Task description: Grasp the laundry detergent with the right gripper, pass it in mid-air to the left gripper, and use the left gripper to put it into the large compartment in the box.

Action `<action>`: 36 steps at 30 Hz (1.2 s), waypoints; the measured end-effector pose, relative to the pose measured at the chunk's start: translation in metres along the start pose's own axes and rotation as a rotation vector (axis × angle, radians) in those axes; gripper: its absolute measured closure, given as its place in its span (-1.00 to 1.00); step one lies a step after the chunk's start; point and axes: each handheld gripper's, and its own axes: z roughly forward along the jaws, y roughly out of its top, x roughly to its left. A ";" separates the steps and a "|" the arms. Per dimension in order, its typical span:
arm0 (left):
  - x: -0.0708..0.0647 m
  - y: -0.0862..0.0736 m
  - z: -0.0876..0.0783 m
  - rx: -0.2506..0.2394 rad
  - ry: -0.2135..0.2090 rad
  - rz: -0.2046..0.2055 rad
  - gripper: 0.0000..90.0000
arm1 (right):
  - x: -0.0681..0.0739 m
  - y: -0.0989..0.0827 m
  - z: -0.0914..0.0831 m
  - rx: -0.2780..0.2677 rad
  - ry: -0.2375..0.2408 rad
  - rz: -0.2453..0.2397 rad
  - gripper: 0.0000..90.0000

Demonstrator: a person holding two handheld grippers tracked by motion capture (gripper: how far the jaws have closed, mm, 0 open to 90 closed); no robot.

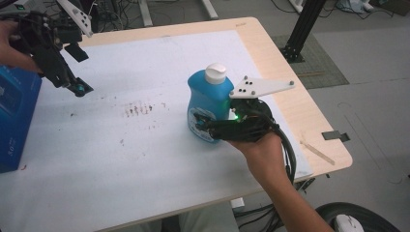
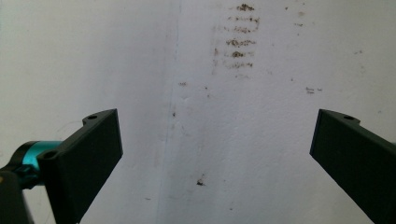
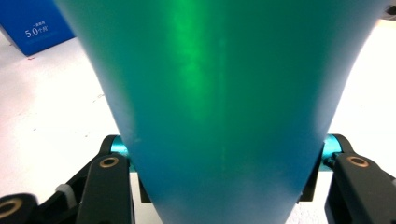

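Blue bottle upright on white mat, toward table's right edge, clamped low on body by right gripper; left gripper spread wide, holding nothing, above mat's far-left corner beside blue box.

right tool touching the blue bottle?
Touching. In the right gripper view both jaws of the right tool press against the blue bottle's sides, with no gap.
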 end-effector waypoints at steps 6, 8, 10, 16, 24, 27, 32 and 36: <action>-0.001 0.001 0.001 0.001 -0.003 -0.002 -0.95 | 0.003 -0.001 -0.001 -0.009 -0.019 -0.030 -0.01; -0.002 0.001 0.000 0.002 -0.003 0.002 -0.95 | 0.004 -0.001 -0.001 -0.014 -0.027 -0.041 0.00; -0.003 0.002 -0.001 -0.003 -0.001 0.008 -0.95 | 0.004 -0.001 -0.001 -0.013 -0.029 -0.044 0.01; -0.011 0.006 -0.007 -0.016 -0.013 0.031 -0.95 | 0.001 0.004 -0.003 0.008 0.002 -0.074 0.03; -0.029 0.010 -0.019 -0.034 -0.045 0.065 -0.95 | -0.007 0.023 -0.007 0.018 0.147 -0.139 0.03; -0.034 0.010 -0.024 -0.042 -0.051 0.067 -0.95 | -0.008 0.031 -0.008 0.023 0.211 -0.174 0.03; -0.046 0.014 -0.030 -0.044 -0.077 0.070 -0.95 | -0.010 0.042 -0.007 0.019 0.310 -0.213 0.02; -0.056 0.021 -0.036 -0.037 -0.092 0.090 -0.95 | -0.009 0.053 -0.004 0.033 0.372 -0.254 0.02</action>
